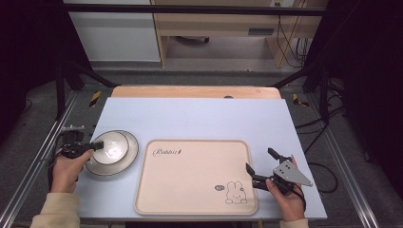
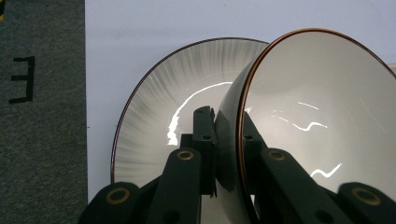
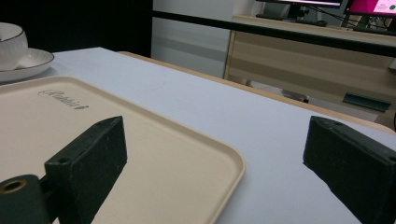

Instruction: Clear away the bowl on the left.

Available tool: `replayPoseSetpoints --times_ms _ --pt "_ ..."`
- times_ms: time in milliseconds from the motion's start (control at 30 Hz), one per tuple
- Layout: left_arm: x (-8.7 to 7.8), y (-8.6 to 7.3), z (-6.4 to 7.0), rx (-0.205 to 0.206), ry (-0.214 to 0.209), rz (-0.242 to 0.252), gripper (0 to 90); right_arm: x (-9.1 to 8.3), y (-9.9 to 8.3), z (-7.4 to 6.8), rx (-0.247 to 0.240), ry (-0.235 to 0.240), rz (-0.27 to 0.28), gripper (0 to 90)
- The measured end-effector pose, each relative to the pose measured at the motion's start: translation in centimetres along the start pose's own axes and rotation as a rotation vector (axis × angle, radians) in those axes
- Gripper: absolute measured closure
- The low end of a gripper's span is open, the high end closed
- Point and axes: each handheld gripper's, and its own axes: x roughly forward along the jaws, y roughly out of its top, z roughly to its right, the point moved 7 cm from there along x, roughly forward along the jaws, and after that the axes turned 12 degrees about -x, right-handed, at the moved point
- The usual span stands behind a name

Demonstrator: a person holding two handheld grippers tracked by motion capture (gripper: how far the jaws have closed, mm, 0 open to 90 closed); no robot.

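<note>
A pale blue table (image 1: 199, 114) carries a beige tray (image 1: 190, 180) with a plate (image 1: 128, 159) just left of it. The left gripper (image 2: 227, 135) has its jaws pinched on the rim of a bowl (image 1: 110, 147) tilted over the plate. The right gripper (image 1: 260, 167) hangs wide open and empty at the tray's right edge.

glossy ceramic bowl (image 2: 322, 107), matt tray (image 1: 195, 175)

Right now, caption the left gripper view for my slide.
Left gripper shut on the tilted bowl's rim, above the plate.
</note>
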Motion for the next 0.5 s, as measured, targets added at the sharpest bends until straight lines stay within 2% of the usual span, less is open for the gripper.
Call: replayPoseSetpoints --times_ms 133,200,267,400,500 --pt "-0.3 0.1 0.4 -0.013 -0.028 0.011 82.7 -0.1 0.0 0.1 -0.002 -0.001 0.003 6.3" --pt "-0.5 0.3 0.6 -0.015 -0.027 0.016 82.7 -0.1 0.0 0.2 0.001 -0.001 0.004 6.2" --pt "-0.6 0.4 0.8 -0.008 -0.021 0.024 82.7 0.0 -0.1 0.2 -0.002 -0.002 0.004 6.2" --pt "-0.8 0.6 1.4 -0.007 -0.047 0.029 82.7 -0.1 0.0 0.1 -0.001 -0.002 0.006 6.2" --pt "-0.9 0.6 1.7 0.007 -0.045 0.026 82.7 -0.1 0.0 0.0 -0.003 0.000 0.005 6.2"
